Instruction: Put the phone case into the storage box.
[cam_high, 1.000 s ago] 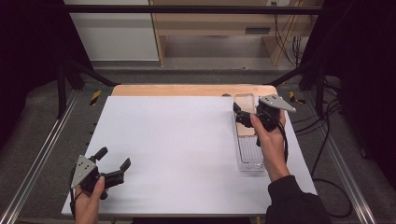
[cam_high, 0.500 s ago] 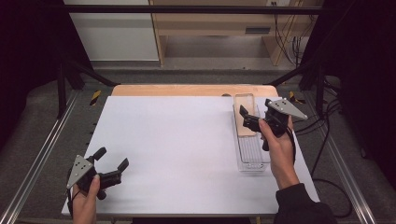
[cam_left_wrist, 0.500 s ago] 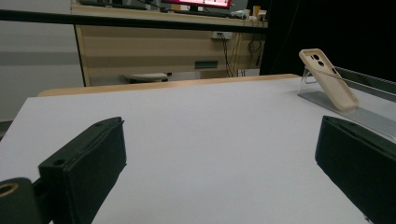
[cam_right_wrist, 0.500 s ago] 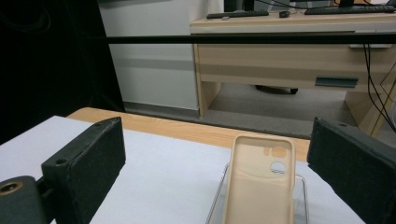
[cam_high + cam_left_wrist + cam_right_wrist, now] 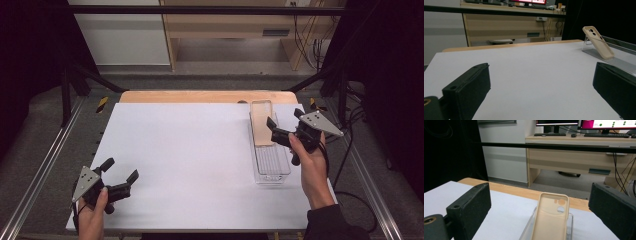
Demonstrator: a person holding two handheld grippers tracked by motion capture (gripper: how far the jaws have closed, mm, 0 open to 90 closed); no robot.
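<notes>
A beige phone case (image 5: pixel 262 121) leans tilted in the far end of a clear plastic tray (image 5: pixel 272 164) at the table's right side. My right gripper (image 5: pixel 285 118) is open just right of the case, its jaws pointing away from the person. In the right gripper view the case (image 5: pixel 550 221) stands between and beyond the wide-apart jaws, camera cut-outs at its top. My left gripper (image 5: pixel 120 169) is open near the front left corner of the white table (image 5: pixel 185 145), holding nothing. In the left gripper view the case (image 5: pixel 598 42) leans on the tray (image 5: pixel 621 62) far off to the right.
A wooden strip (image 5: pixel 200 96) runs along the table's far edge. Metal rails (image 5: pixel 45 165) flank the table on both sides. A desk with monitors and a keyboard (image 5: pixel 579 135) stands beyond the table, behind a black crossbar (image 5: pixel 554 147).
My right gripper has drifted to the right, off the tray and away from the case, still open. The left gripper has barely shifted.
</notes>
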